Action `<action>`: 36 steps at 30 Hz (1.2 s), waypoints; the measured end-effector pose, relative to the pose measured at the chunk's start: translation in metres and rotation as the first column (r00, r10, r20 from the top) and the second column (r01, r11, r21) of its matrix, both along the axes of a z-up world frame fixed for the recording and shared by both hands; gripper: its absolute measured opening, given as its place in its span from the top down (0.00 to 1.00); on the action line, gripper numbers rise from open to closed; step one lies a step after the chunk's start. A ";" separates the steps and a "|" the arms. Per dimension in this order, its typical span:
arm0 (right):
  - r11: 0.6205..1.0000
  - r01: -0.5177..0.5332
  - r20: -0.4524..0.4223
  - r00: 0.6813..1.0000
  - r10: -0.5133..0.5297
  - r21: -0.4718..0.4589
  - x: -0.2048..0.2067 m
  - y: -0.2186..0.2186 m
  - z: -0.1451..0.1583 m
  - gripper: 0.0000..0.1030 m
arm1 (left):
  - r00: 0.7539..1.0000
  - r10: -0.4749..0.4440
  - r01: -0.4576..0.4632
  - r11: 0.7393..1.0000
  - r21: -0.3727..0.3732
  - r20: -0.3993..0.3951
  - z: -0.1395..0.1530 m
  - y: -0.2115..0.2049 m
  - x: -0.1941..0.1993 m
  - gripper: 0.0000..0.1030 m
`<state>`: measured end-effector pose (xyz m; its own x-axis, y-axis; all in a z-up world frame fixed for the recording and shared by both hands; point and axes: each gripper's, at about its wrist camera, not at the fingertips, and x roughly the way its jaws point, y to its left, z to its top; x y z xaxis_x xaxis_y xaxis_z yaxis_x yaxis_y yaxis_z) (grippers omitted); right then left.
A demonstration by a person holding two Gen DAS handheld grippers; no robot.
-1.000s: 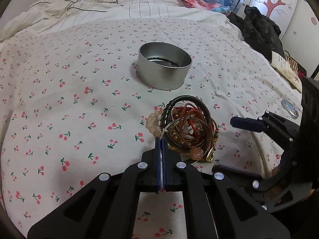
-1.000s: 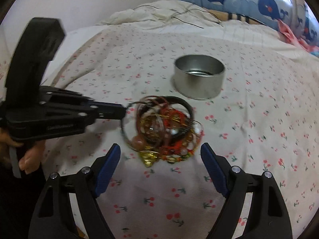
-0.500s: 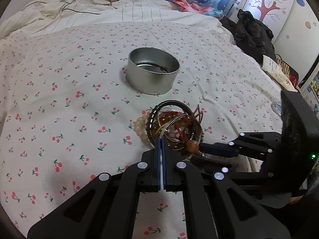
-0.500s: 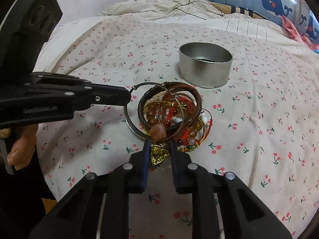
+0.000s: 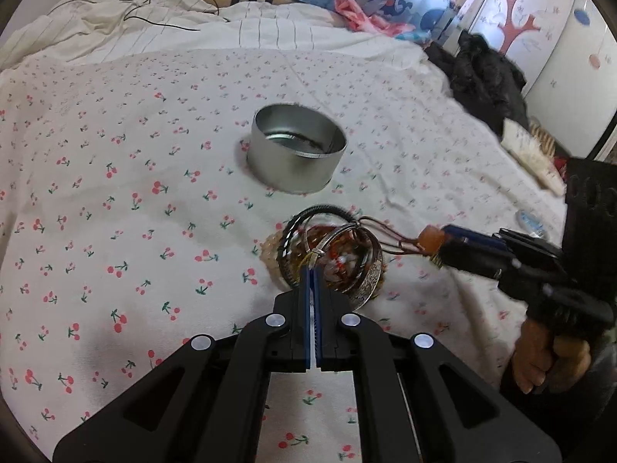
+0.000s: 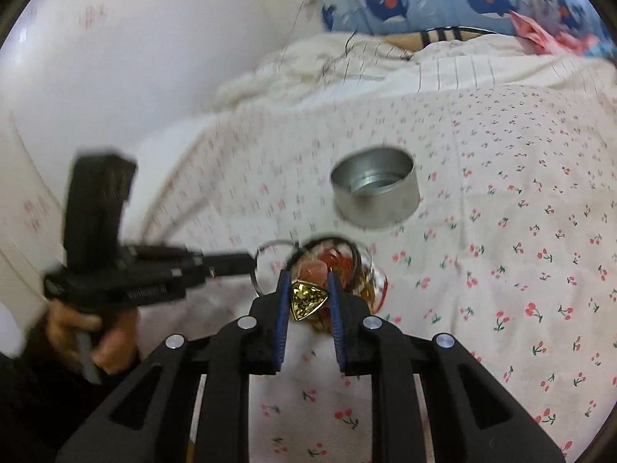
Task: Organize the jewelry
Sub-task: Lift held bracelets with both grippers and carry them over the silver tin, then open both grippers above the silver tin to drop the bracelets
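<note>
A tangled bundle of bracelets and bangles point(image 5: 331, 254) hangs lifted above the cherry-print bedsheet. My left gripper point(image 5: 312, 270) is shut on a thin silver bangle point(image 5: 327, 241) of the bundle; it shows from the side in the right wrist view point(image 6: 231, 264). My right gripper point(image 6: 308, 287) is shut on a gold triangular pendant point(image 6: 308, 301) and pulls its reddish cord point(image 5: 389, 237) away from the bundle; it shows in the left wrist view point(image 5: 439, 247). A round silver tin point(image 5: 296, 154) stands open beyond the bundle, also in the right wrist view point(image 6: 376, 193).
The bedsheet point(image 5: 115, 193) spreads wide to the left. A rumpled cream blanket point(image 5: 115, 27) with a black cable lies at the back. Black clothing point(image 5: 486, 77) and a book point(image 5: 532, 154) lie at the right edge. A small blue item point(image 5: 530, 222) lies near the right gripper.
My right gripper has closed on the gold pendant and drawn it away to the right, stretching its cord out of the bundle. My left gripper stays shut on the silver bangle.
</note>
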<state>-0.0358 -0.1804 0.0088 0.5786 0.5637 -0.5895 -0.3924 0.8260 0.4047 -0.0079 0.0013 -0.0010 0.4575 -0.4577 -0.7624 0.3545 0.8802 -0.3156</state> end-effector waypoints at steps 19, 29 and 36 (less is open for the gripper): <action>0.986 0.032 0.066 0.997 -0.043 0.162 0.073 -0.035 0.067 0.80 | 0.998 0.060 -0.059 0.992 -0.113 0.002 0.028 -0.017 0.097 0.99; 0.971 0.053 0.028 0.998 -0.061 0.234 0.113 -0.045 0.050 0.80 | 0.993 0.107 -0.106 0.994 0.019 -0.047 -0.005 -0.034 0.151 0.99; 0.970 0.072 -0.024 0.997 -0.068 0.234 0.132 -0.042 0.032 0.80 | 0.990 0.113 -0.109 0.993 0.054 -0.080 -0.012 -0.030 0.157 0.96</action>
<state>0.0962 -0.2227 0.0406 0.6135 0.6458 -0.4545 -0.3293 0.7323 0.5960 0.1492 -0.0283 -0.0130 0.4379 -0.3684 -0.8201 0.2279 0.9279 -0.2952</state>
